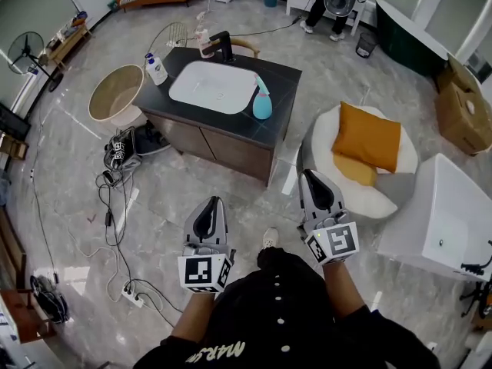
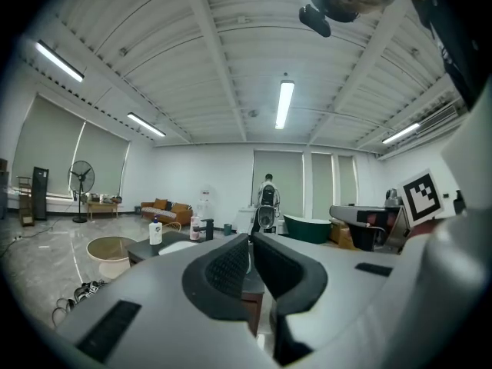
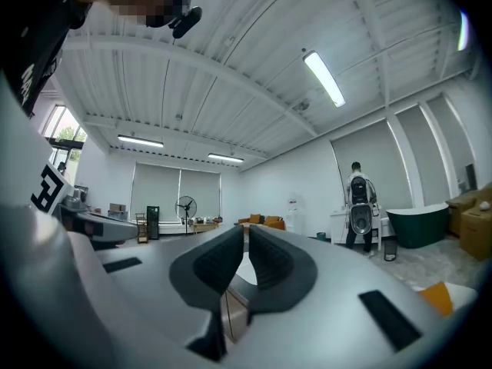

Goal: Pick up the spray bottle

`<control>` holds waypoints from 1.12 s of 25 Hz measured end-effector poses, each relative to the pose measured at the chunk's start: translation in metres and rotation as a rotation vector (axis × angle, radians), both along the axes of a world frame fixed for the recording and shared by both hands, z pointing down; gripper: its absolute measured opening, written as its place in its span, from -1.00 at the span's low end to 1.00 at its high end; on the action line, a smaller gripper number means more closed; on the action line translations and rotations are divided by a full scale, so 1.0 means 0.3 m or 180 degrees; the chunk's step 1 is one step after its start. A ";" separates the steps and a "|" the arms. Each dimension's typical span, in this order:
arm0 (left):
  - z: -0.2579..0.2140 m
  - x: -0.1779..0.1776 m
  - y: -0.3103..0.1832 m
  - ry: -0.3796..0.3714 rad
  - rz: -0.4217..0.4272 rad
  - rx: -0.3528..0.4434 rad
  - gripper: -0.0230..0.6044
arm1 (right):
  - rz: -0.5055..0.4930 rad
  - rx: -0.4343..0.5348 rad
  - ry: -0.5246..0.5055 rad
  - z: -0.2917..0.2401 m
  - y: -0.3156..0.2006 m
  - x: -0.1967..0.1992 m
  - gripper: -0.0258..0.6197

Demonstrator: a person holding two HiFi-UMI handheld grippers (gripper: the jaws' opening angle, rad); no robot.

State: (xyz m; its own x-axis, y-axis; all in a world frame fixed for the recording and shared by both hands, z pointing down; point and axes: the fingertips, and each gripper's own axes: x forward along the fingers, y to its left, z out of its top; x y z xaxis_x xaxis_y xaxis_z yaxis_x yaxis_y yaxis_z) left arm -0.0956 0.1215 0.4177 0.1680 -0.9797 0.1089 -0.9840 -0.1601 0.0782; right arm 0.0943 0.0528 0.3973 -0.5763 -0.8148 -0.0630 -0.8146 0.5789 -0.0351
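Open run over grey marble floor [image 1: 246, 206] up to black-topped wooden vanity cabinet [image 1: 231, 144]. Hemmed left by tangled black floor cables [image 1: 115, 206] and round beige tub [image 1: 115, 94], right by white round armchair with orange cushion [image 1: 327, 137]. Free above white rectangular basin [image 1: 211, 87] beside 1 teal spray bottle [image 1: 262, 102].

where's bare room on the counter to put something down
Bare counter: the front strip between the basin and the front edge, and the right back corner behind the spray bottle. Crowded: the back edge, with the faucet and a bottle, and the left corner, with the soap bottle.
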 end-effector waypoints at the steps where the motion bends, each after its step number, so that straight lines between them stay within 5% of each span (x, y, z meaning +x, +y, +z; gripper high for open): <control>1: -0.007 -0.004 -0.049 0.0002 -0.0029 0.0005 -0.84 | -0.0034 0.0008 0.0008 -0.009 -0.053 -0.004 -0.93; 14: -0.001 -0.020 -0.410 0.0023 -0.0208 -0.0099 -0.84 | -0.0250 -0.0095 0.0073 0.008 -0.451 -0.045 -0.93; 28: -0.001 -0.206 -0.864 0.0042 0.0056 -0.0003 -0.83 | 0.0088 -0.0014 0.0212 0.012 -0.864 -0.175 -0.93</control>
